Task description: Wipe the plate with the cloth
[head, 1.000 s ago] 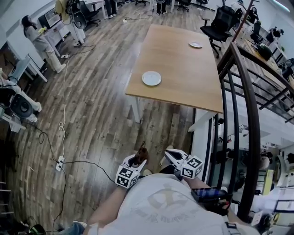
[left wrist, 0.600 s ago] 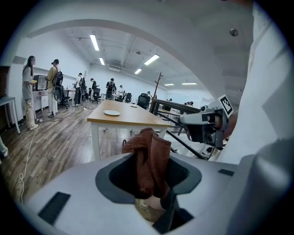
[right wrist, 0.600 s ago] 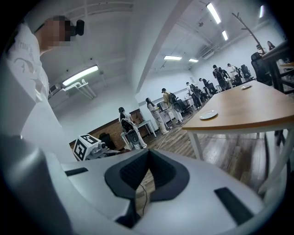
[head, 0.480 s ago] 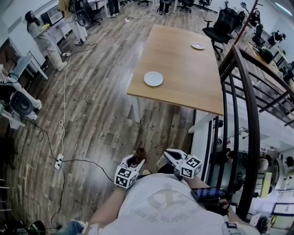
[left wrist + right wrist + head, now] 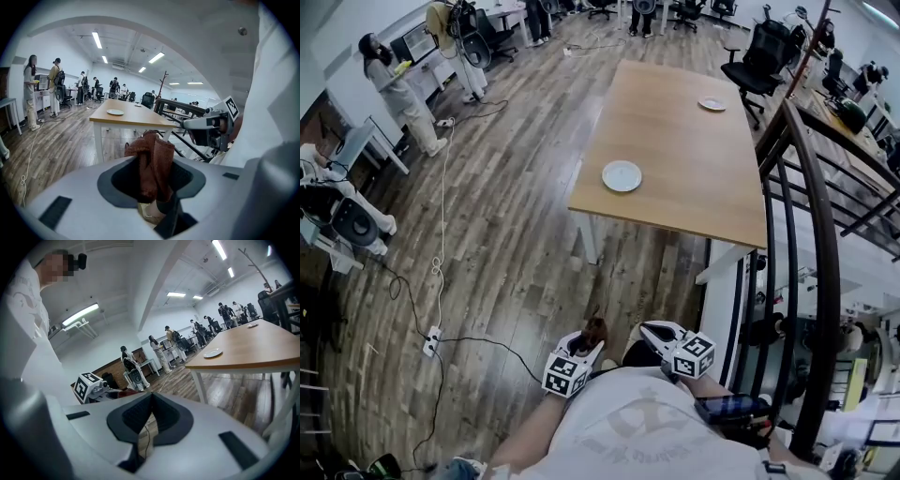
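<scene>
Two plates are being shown on the one wooden bench (image 5: pixel 675 141): a nearer plate (image 5: pixel 622 175) close to its left edge and a farther plate (image 5: pixel 712 103) toward the far right corner, the two lying well apart. One cloth (image 5: pixel 596 327), brownish red and bunched, is being gripped by the left tongs (image 5: pixel 589 341), whose jaws are being clamped on it low against the person's body, over the wooden floor (image 5: pixel 506 253) and well short of the bench. The right tongs (image 5: pixel 651 332) are being held just beside them, the jaws being pressed together with nothing between them. Two tongs, one cloth, two plates and one bench are thus being counted; which plate is meant is not being settled by the task. As to progress, only the first step is being judged done: the cloth is being carried in a grip. No wiping is being judged begun, since neither plate is being touched by cloth or tongs. What is being left is the whole approach to the bench, the bringing of the cloth onto a plate, and the wiping itself.
</scene>
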Demonstrator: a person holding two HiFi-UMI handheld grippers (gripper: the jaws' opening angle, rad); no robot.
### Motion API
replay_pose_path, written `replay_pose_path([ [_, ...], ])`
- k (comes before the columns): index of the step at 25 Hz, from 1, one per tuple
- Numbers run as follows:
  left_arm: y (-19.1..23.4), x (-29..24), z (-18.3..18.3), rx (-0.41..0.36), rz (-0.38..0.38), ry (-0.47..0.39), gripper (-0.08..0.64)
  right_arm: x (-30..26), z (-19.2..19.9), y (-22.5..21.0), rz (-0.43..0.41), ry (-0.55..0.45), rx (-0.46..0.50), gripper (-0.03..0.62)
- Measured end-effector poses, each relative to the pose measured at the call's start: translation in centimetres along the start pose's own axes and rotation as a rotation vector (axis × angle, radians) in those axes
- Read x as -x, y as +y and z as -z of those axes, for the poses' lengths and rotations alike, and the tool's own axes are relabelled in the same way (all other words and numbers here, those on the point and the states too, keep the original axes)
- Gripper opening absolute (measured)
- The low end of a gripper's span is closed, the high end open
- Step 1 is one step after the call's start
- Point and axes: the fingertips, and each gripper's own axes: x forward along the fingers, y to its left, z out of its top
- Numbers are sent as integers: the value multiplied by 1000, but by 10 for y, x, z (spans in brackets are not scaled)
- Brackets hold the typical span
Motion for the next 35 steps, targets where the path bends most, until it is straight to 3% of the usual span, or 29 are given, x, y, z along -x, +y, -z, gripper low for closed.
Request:
replay_pose_path([
  [8, 11, -18, -13, -5, -10, 32, 170, -18, -14, -29, -20, 3, -31, 12],
  [16, 28, -49, -58, -23, -22, 37, 170, -36, -45, -66, -58, 18, -33, 12],
  [24, 51, -65, -84, -4, -66, 40, 170, -56, -67, -91, -98, 41, -30, 12],
  [28, 52, -69, -80, 30, -80, 44, 170, -58, -67, -102, -96, 57, -38, 12],
  [35, 105, -86, -131, 1, -160, -28, 170, -96, -121, -123, -179, 32, 40, 12],
])
